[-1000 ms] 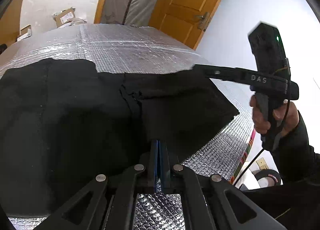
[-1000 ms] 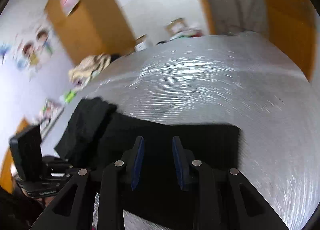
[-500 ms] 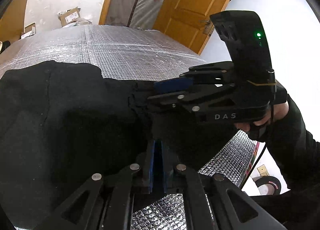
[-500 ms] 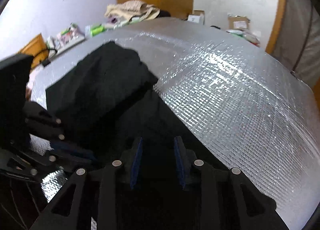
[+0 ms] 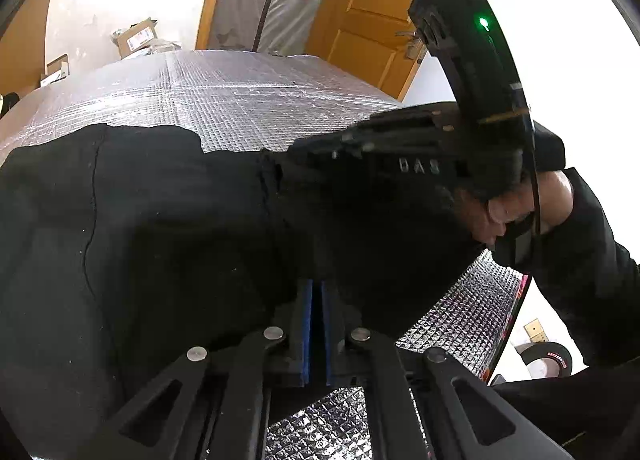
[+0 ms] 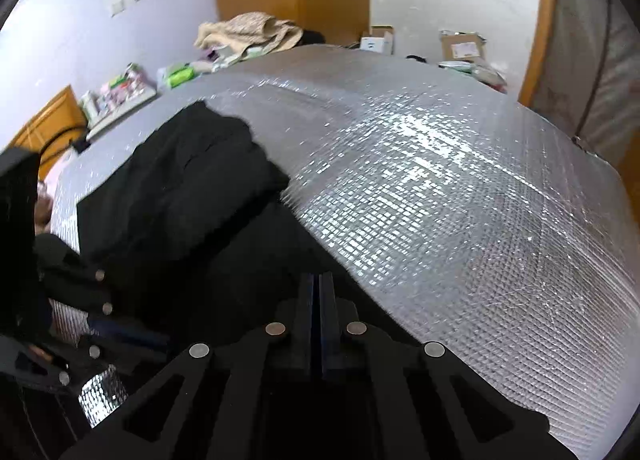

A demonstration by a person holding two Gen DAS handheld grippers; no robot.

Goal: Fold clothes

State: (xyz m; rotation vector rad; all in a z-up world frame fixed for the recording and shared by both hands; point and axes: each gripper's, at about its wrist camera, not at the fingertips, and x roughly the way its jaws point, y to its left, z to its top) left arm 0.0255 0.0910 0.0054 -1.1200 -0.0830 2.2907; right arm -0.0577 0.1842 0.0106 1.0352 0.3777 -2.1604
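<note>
My left gripper (image 5: 316, 292) tips are buried in the black garment (image 5: 160, 228) at 12 o'clock; jaws closing, nearly together on its edge. Garment spreads from 9 to 1 o'clock over the silver mat (image 5: 248, 100). My right gripper (image 6: 318, 288) is pinched together on the garment's fold; cloth between pads hard to see.

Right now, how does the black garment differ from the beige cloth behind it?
The black garment lies on the silver mat, near the camera; the beige cloth sits beyond the mat's far edge. The garment is mostly spread flat, one part doubled over; the beige cloth is a crumpled heap. Both are soft fabric.
</note>
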